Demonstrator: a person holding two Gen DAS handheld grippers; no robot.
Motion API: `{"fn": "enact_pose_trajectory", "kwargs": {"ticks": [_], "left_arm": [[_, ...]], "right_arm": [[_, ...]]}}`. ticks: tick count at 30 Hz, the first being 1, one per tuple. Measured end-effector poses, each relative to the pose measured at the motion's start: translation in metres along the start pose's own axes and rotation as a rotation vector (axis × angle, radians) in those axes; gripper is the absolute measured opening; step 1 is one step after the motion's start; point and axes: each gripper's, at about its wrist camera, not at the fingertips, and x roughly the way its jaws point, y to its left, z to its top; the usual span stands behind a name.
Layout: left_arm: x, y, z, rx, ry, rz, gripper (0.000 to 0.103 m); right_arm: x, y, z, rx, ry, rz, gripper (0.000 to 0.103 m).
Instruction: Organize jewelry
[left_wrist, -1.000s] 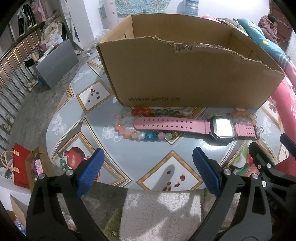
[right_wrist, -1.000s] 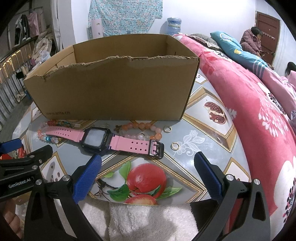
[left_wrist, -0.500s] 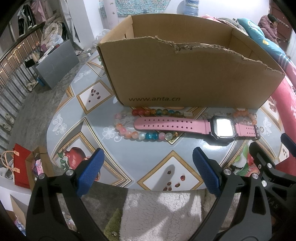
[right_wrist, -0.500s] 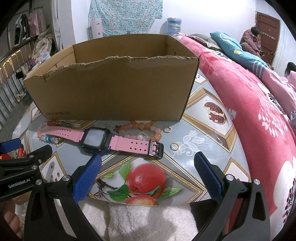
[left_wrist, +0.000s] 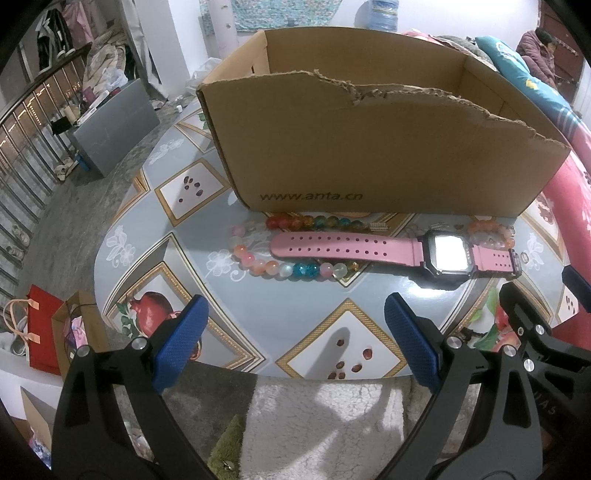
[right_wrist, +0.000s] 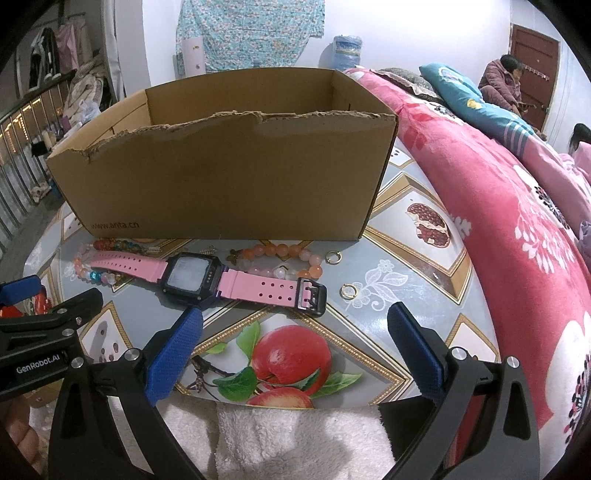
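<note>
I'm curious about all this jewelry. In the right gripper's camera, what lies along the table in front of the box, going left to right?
Colourful bead bracelet → pink watch → orange bead bracelet → two small gold rings, all loose on the table.

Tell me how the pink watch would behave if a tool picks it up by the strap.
The pink watch lies flat, so its strap probably flexes and droops. Its bulky dark case likely hangs lowest. It overlaps the multicolored bead bracelet, which might drag along.

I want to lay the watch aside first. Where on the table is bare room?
Free: the near strip between the pink watch and the table edge, and the patch right of the two rings, toward the pink blanket. Crowded: the row of bracelets along the cardboard box.
</note>
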Motion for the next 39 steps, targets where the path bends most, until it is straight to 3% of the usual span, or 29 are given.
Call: {"fn": "enact_pose_trajectory", "kwargs": {"ticks": [6, 12, 17, 23, 26, 28, 34, 39], "left_arm": [[0.000, 0.002, -0.001, 0.001, -0.003, 0.008, 0.092], [0.004, 0.015, -0.003, -0.012, -0.011, 0.023, 0.092], [0.007, 0.035, -0.004, -0.023, -0.029, 0.009, 0.092], [0.005, 0.053, -0.003, -0.023, -0.099, -0.090, 0.092], [0.002, 0.060, -0.004, -0.039, -0.135, -0.201, 0.092], [0.002, 0.063, -0.003, -0.055, -0.144, -0.237, 0.092], [0.004, 0.060, -0.004, -0.057, -0.166, -0.295, 0.095], [-0.006, 0.046, -0.010, 0.032, -0.264, -0.282, 0.094]], "right_arm": [[-0.002, -0.001, 0.003, -0.003, -0.003, -0.004, 0.098], [-0.010, -0.003, 0.007, -0.040, -0.064, -0.006, 0.098], [-0.022, -0.002, 0.009, -0.105, -0.146, 0.142, 0.098], [-0.022, 0.014, 0.018, -0.262, -0.171, 0.300, 0.096], [-0.017, 0.022, 0.024, -0.347, -0.163, 0.334, 0.088], [-0.011, 0.028, 0.028, -0.394, -0.141, 0.341, 0.080], [0.009, 0.038, 0.027, -0.521, -0.061, 0.345, 0.067], [0.022, 0.046, 0.025, -0.599, -0.007, 0.320, 0.064]]}}
